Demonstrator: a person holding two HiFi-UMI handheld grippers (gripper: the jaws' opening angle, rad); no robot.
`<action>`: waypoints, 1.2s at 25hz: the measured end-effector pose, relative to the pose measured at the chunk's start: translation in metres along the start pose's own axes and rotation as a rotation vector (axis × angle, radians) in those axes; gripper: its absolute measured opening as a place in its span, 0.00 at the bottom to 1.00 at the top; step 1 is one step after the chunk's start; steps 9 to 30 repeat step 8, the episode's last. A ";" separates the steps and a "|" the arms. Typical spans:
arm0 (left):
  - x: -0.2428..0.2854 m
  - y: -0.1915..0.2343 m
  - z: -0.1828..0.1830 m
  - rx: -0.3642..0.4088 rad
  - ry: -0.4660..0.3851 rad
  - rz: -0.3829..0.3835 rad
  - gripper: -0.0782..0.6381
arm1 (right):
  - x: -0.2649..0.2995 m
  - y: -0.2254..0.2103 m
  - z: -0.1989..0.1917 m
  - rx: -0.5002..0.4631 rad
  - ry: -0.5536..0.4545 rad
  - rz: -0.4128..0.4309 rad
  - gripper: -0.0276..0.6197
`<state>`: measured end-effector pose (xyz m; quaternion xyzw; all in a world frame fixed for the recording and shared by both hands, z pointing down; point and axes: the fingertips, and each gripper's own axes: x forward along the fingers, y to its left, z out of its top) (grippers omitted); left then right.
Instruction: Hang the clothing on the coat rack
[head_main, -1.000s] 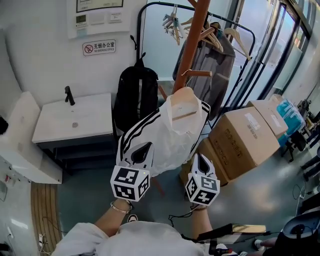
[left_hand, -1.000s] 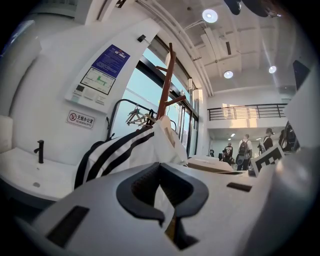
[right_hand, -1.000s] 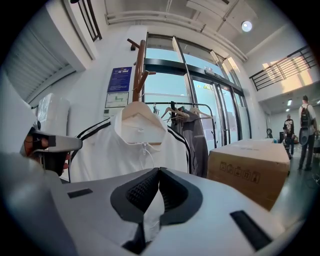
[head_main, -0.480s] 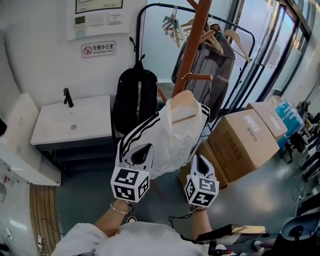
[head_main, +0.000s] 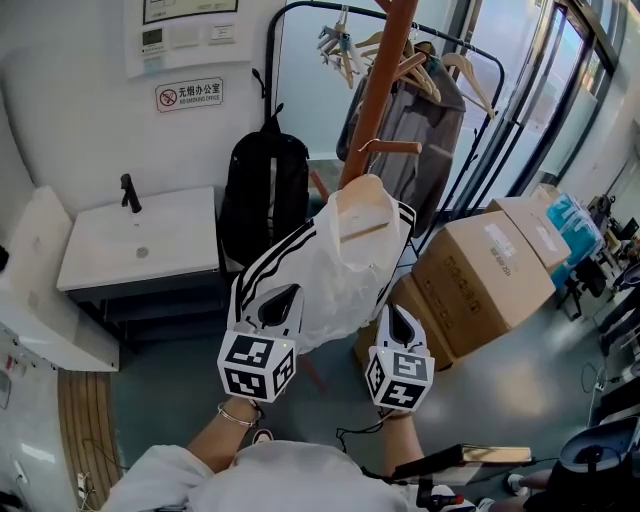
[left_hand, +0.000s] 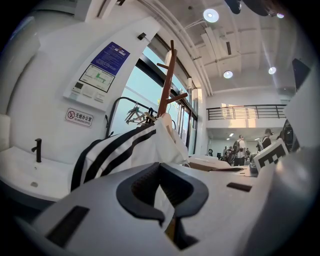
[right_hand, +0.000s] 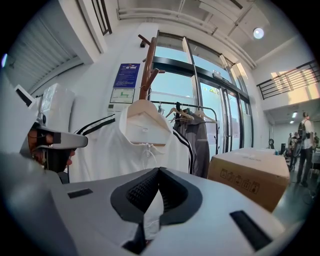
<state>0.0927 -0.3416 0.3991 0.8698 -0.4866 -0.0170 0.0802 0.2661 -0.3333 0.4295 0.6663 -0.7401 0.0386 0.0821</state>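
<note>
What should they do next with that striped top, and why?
Probably lift it slightly toward the peg on the coat rack. The left gripper and right gripper both pinch the white striped top, and its wooden hanger sits just short of that peg.

Both forearms reach forward, side by side. Left tongs (head_main: 283, 303) held level, jaws clamped on hem of white jacket (head_main: 335, 265). Right tongs (head_main: 398, 326) tipped slightly down, jaws pinched tight on same jacket.
</note>
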 end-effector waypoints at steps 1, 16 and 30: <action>-0.001 0.000 0.000 0.000 -0.001 0.000 0.12 | 0.000 0.001 0.000 -0.001 0.001 0.001 0.08; -0.007 0.003 0.000 -0.003 0.002 0.002 0.12 | -0.003 0.007 -0.002 0.002 0.009 0.008 0.08; -0.007 0.003 0.000 -0.003 0.002 0.002 0.12 | -0.003 0.007 -0.002 0.002 0.009 0.008 0.08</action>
